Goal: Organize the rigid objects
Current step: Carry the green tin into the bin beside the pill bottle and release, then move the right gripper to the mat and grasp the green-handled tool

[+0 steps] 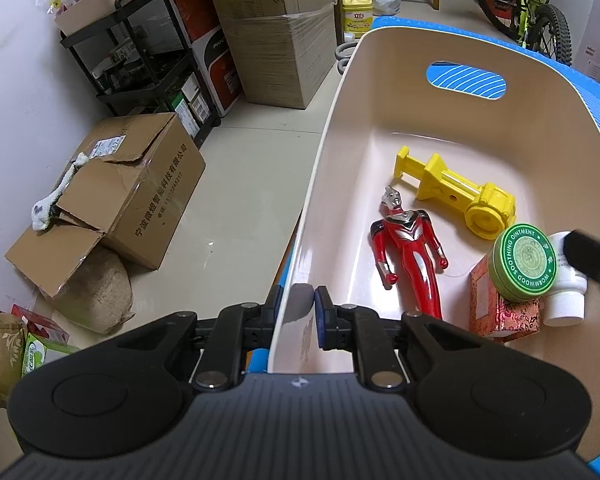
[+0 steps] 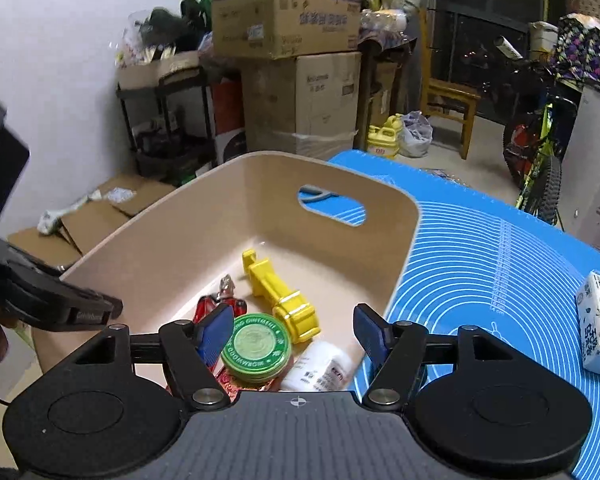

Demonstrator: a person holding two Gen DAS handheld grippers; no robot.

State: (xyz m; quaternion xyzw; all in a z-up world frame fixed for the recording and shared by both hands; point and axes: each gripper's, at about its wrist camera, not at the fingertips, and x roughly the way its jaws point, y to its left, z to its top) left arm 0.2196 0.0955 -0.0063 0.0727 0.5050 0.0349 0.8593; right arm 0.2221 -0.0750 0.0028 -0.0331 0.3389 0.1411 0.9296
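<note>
Glossy beige plastic bin (image 1: 340,128), rounded corners, oval handle cutout.

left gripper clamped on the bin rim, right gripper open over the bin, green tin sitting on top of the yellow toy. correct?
One thing is off: the green tin rests on the red patterned box, not on the yellow toy, which lies apart from it; the left wrist view shows this. The left gripper is clamped on the bin rim, and the right gripper is open over the bin.
</note>
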